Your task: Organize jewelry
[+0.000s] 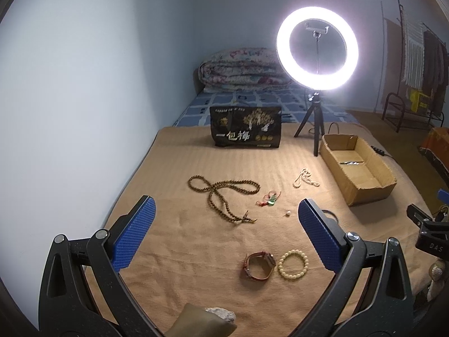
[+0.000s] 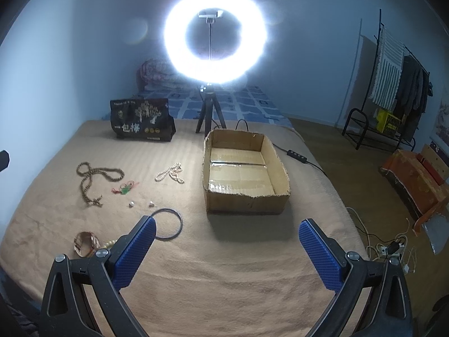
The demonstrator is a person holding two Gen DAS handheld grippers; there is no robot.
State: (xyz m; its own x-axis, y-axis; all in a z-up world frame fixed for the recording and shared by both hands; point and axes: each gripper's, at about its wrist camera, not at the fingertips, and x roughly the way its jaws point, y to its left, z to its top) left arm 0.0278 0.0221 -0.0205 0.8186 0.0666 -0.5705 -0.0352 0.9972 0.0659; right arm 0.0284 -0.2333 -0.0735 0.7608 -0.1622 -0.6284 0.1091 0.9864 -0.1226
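2 necklaces, 2 bracelets (1 box)

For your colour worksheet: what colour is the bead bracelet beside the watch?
Cream-white bead bracelet, clearest in the left wrist view.

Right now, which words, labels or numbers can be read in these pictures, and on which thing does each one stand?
"一包梅": large white characters on the black bag standing at the back of the tan blanket.
"DAS": small letters on the black body of the right gripper, at the edge of the left wrist view.
The fine print and gold seals on the bag are too small to read.
The yellow box under the clothes rack has print, but blurred.
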